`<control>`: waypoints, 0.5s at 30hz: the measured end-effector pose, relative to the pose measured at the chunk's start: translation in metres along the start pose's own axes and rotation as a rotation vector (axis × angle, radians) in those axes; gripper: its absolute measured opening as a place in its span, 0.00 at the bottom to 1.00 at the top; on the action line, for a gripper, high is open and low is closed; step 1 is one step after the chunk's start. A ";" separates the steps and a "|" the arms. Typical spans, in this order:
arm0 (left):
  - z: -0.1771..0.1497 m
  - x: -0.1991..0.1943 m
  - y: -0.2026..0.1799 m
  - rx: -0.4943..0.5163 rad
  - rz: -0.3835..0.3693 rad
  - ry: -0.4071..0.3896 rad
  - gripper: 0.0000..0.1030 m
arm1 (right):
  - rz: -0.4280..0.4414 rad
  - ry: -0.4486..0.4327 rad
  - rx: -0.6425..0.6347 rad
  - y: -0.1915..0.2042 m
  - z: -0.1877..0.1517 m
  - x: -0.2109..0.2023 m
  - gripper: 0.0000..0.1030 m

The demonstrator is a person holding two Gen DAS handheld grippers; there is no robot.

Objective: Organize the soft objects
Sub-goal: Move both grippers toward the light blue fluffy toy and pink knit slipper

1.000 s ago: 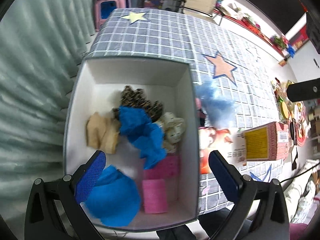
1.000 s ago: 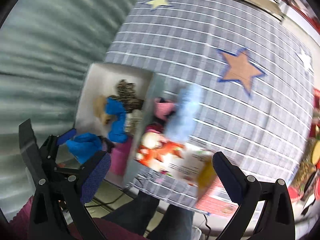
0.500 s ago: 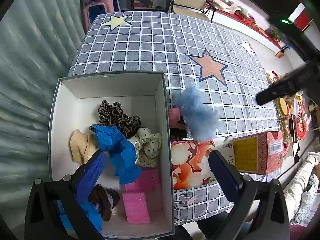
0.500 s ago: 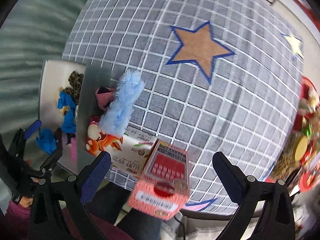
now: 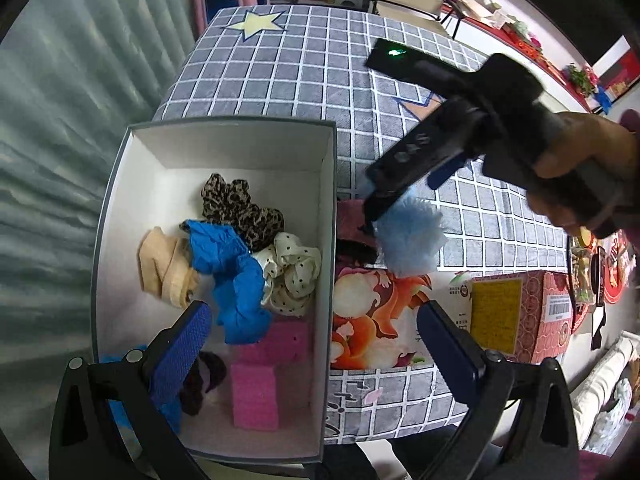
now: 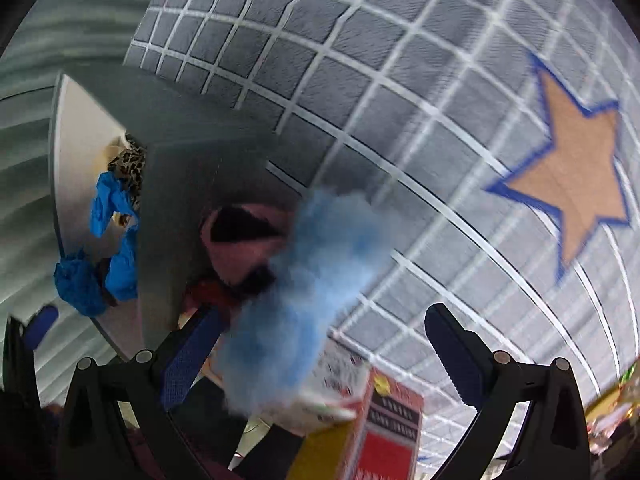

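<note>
Left hand-held gripper (image 5: 312, 332), bottom of the left wrist view: released, jaws wide, nothing between them, hanging over the near end of the box (image 5: 328, 208).

Inside the box, near to far: pink sponge blocks (image 5: 256, 394) at bottom centre, a dark scrunchie (image 5: 202, 380) next to a blue cloth (image 5: 120, 404) at lower left behind the blue pad, then a blue scrunchie (image 5: 236, 276), beige scrunchie (image 5: 166, 272) to its left, cream polka-dot scrunchie (image 5: 292, 272) to its right, leopard-print scrunchie (image 5: 240, 212) farthest.

Right of the box on the tabletop (image 5: 304, 60): a printed carton (image 5: 368, 324) lying flat, a red-and-yellow box (image 5: 516, 312) further right.

Fluffy light-blue scrunchie (image 5: 408, 240) sits outside the box, centre right of the frame, just beyond the carton, against a pink-and-black item (image 5: 352, 228) beside the box wall.

Right hand-held gripper (image 6: 320, 344), bottom of the right wrist view: also released, jaws spread. The fluffy piece (image 6: 304, 292) is blurred, in the gap nearer the left pad; contact can't be confirmed. In the left wrist view a person's hand (image 5: 580, 164) holds that gripper at right, its tip down at the fluffy scrunchie.
</note>
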State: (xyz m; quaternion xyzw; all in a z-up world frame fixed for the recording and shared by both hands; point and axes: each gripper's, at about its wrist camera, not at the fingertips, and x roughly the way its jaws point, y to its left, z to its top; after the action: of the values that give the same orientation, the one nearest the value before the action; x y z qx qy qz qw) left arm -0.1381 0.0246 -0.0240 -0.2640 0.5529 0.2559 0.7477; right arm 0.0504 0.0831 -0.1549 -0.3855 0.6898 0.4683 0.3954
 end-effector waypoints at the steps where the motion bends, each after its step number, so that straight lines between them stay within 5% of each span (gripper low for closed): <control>1: 0.000 0.001 -0.001 -0.004 0.001 0.006 1.00 | 0.008 0.004 -0.010 0.002 0.003 0.005 0.99; 5: 0.000 0.005 -0.008 -0.009 0.007 0.024 1.00 | 0.012 0.038 -0.049 0.007 0.011 0.029 0.99; 15: 0.014 0.009 -0.035 0.045 0.001 0.034 1.00 | -0.221 0.067 -0.026 -0.011 0.005 0.049 0.99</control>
State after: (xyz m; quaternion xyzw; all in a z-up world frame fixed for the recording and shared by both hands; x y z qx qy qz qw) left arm -0.1026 0.0094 -0.0257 -0.2513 0.5712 0.2391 0.7439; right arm 0.0422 0.0768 -0.2042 -0.4796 0.6498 0.4174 0.4165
